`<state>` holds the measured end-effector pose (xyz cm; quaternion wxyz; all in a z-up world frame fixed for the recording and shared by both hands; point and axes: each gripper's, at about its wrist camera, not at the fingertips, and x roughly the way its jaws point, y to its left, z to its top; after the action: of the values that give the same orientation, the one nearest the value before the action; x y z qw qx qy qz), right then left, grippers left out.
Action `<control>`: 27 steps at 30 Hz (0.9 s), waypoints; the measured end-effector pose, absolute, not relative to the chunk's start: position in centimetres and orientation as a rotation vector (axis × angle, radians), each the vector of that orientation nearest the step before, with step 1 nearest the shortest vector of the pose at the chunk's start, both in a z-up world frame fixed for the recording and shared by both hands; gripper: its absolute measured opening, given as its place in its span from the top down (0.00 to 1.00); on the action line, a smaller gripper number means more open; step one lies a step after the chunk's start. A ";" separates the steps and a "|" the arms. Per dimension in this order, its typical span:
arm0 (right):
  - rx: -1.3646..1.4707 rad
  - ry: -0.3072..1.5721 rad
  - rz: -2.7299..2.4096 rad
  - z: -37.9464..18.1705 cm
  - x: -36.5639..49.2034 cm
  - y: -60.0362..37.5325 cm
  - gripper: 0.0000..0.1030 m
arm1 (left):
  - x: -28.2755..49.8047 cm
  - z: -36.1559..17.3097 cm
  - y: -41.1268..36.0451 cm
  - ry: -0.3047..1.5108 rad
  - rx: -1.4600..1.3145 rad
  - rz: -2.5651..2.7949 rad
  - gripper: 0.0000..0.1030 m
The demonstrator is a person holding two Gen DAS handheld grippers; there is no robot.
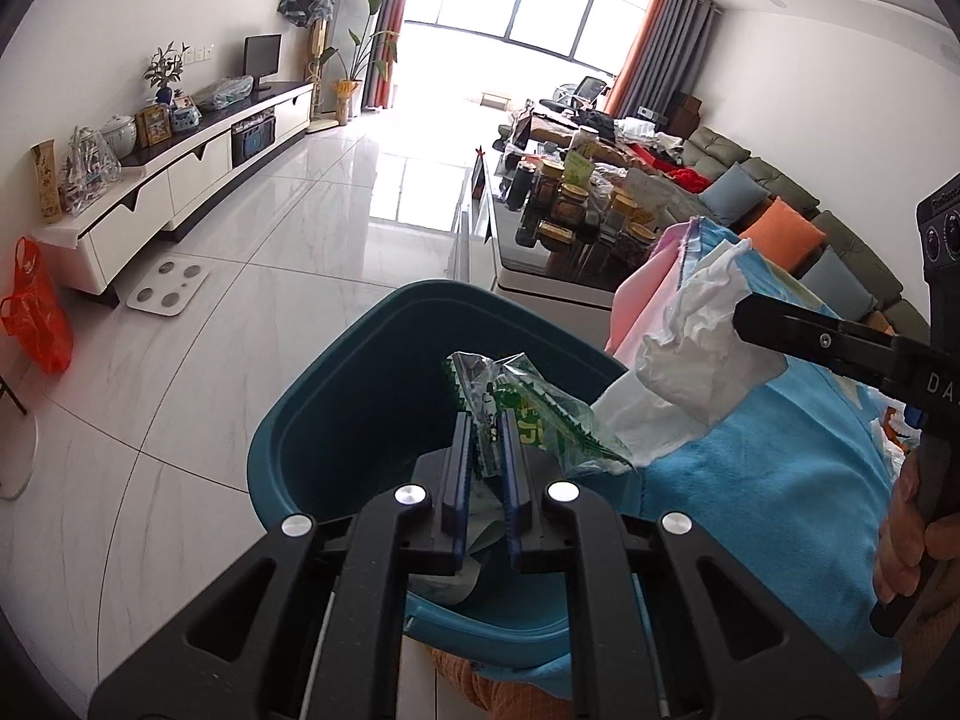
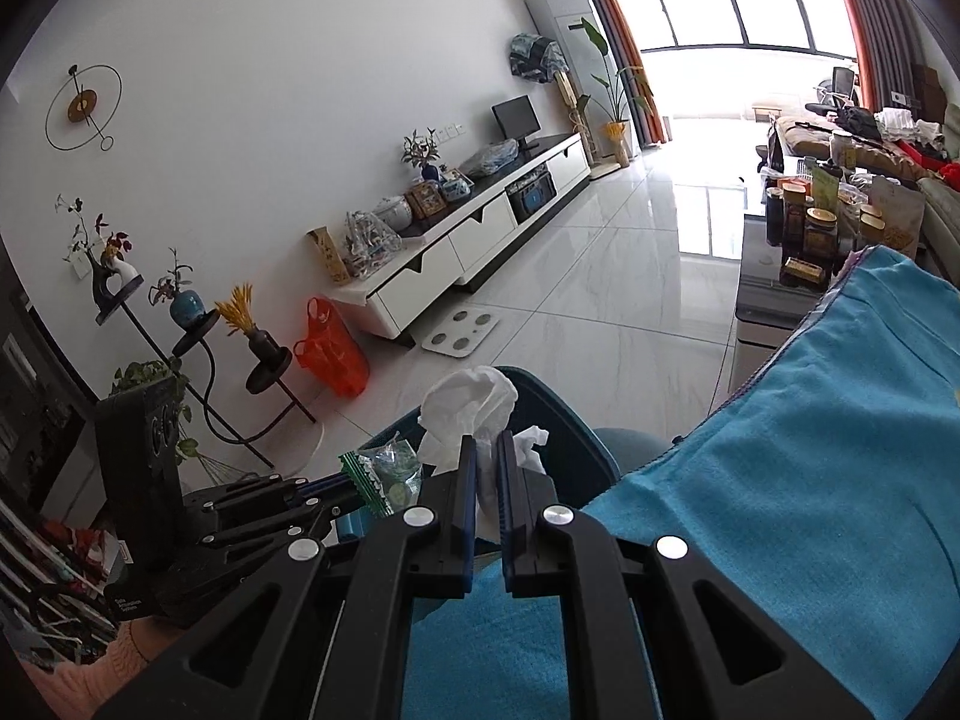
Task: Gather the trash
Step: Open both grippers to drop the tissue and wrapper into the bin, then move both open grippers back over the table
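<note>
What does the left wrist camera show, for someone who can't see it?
The left gripper pinches a green plastic wrapper over a teal bin. The right gripper holds crumpled white tissue beside it.

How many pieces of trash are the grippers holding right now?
2: a green wrapper in the left gripper, a white tissue in the right gripper, both by the bin.

Bin [image 1: 336, 372] bottom behind left claw [image 1: 485, 438]
</note>
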<state>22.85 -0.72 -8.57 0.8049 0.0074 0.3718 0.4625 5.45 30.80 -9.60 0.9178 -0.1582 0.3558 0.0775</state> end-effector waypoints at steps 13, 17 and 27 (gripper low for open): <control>-0.032 0.927 0.964 -11.1 23.9 1.8 0.81 | 8.3 -12.4 31.5 0.802 -0.344 0.201 0.74; -0.024 0.920 0.961 -10.9 23.5 1.4 0.81 | 8.4 -12.8 31.7 0.800 -0.366 0.208 0.69; -0.014 0.737 0.932 -6.7 19.9 -6.0 0.66 | 6.2 -8.8 26.8 0.665 -0.343 0.052 0.52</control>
<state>19.89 -5.98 -6.70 0.8287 -0.0068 0.3472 0.4389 6.21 26.76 -8.83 0.9305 -0.1673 0.3249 0.0256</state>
